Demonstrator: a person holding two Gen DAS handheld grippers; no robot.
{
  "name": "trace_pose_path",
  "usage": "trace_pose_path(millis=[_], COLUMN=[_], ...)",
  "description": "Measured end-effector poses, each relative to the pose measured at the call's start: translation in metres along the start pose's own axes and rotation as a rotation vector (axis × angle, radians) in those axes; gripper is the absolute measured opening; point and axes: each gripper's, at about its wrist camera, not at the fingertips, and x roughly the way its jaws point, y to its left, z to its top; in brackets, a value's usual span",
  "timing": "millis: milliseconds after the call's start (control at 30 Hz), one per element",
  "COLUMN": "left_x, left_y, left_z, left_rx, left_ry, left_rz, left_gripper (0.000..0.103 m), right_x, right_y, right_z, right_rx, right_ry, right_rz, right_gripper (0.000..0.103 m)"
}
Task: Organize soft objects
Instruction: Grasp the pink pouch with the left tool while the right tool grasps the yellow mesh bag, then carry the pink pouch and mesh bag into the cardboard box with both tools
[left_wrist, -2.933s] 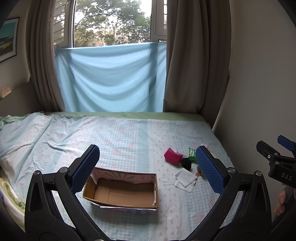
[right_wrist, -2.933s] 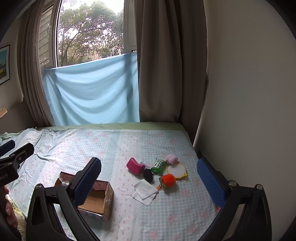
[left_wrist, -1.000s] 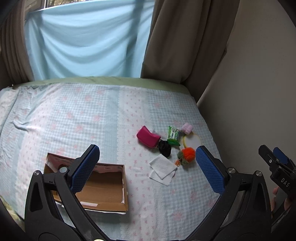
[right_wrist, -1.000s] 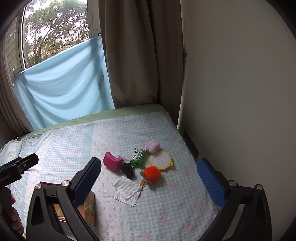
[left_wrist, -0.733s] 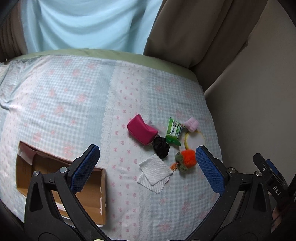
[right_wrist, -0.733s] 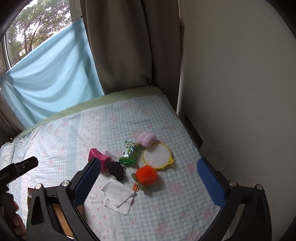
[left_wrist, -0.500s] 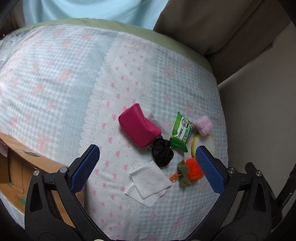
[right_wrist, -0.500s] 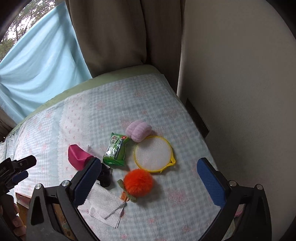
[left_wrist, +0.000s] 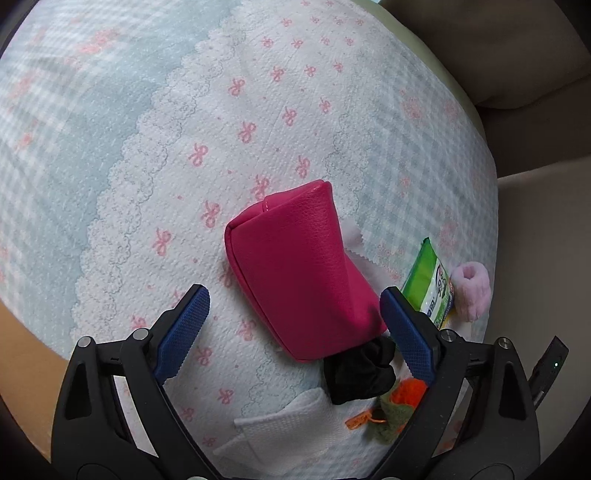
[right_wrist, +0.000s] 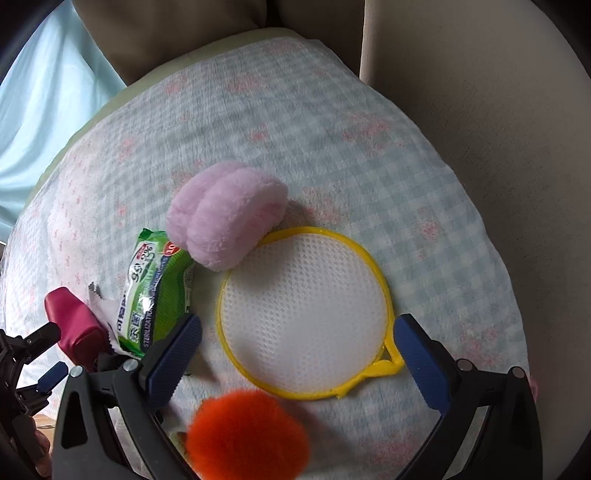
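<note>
The left claw (left_wrist: 295, 325) hangs over the pink pouch (left_wrist: 295, 273) on the bed (left_wrist: 184, 110), jaws closing with the pouch's near end between them, pads not yet pressing. The right claw (right_wrist: 297, 354) stands apart astride the yellow mesh disc (right_wrist: 304, 314), near the bed's wall-side edge.

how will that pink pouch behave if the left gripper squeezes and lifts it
The pink pouch looks like smooth, leathery material with a puffy body, so it will probably dent under the pads rather than resist. The sheen suggests it could be a bit slippery. It lies flat on the bedsheet, so rolling seems unlikely.
</note>
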Motion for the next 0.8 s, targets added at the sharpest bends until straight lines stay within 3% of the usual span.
trace_pose_path(millis=[67, 167, 400, 433, 500, 600, 800], left_x=[0.011, 0.023, 0.036, 0.037, 0.041, 0.043, 0.031], left_y=[0.004, 0.01, -0.005, -0.007, -0.017, -0.024, -0.018], left_z=[0.003, 0.007, 0.009, 0.008, 0.009, 0.006, 0.008], left_rx=[-0.028, -0.066, -0.024, -0.02, -0.008, 0.0, -0.043], left_ry=[0.016, 0.024, 0.005, 0.001, -0.005, -0.008, -0.018], left_rz=[-0.01, -0.039, 0.011, 0.019, 0.007, 0.018, -0.019], left_gripper=[0.086, 0.086, 0.086, 0.084, 0.071, 0.06, 0.043], right_x=[0.013, 0.029, 0.044, 0.047, 0.05, 0.048, 0.04], right_y=[0.0, -0.002, -0.005, -0.006, -0.006, -0.004, 0.006], right_z=[0.004, 0.009, 0.007, 0.006, 0.005, 0.0, -0.007], right_rx=[0.003, 0.005, -0.012, -0.013, -0.023, -0.041, -0.056], right_ry=[0.021, 0.049, 0.063, 0.06, 0.056, 0.047, 0.019], right_rz=[-0.009, -0.026, -0.06, -0.062, -0.068, -0.078, -0.081], right_gripper=[0.103, 0.103, 0.1, 0.098, 0.095, 0.087, 0.053])
